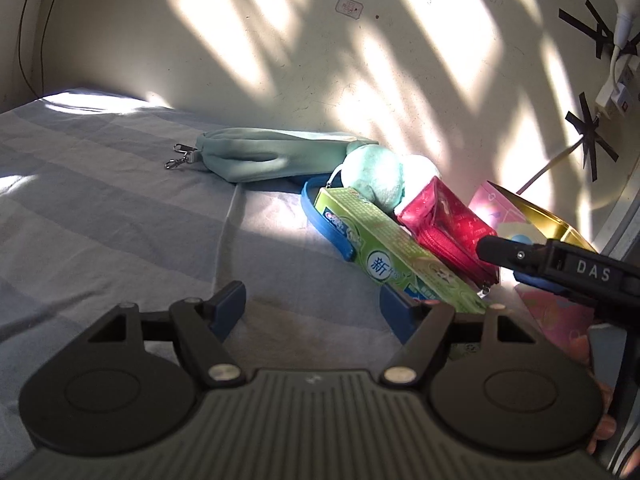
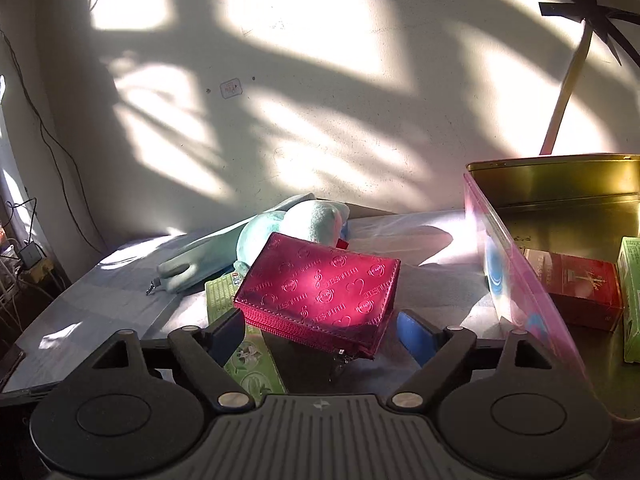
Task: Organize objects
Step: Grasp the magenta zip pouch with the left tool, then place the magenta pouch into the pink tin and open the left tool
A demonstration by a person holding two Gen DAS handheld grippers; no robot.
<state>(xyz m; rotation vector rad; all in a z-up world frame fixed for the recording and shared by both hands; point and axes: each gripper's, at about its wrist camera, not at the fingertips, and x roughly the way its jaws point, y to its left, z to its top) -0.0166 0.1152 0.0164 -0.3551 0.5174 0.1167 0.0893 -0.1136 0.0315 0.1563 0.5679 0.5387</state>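
A red embossed wallet (image 2: 320, 296) lies tilted on a green toothpaste box (image 2: 248, 360), between the fingers of my right gripper (image 2: 322, 332). The jaws stand open and the pads do not press on it. Behind it lie a pale teal plush (image 2: 288, 228) and a teal pouch (image 2: 188, 264). In the left wrist view my left gripper (image 1: 314, 308) is open over the bare bedsheet, just left of the toothpaste box (image 1: 396, 252). The wallet (image 1: 444, 224), plush (image 1: 376, 176), pouch (image 1: 272, 156) and a blue strap (image 1: 316, 212) lie beyond. The right gripper (image 1: 508, 266) reaches in from the right.
An open gold tin with pink sides (image 2: 560, 184) stands at the right, holding a red box (image 2: 576, 292) and a green box (image 2: 632, 300). The wall runs close behind. A power strip and taped cables (image 1: 612, 96) hang at the right; the bed's edge and wires (image 2: 32, 264) are at the left.
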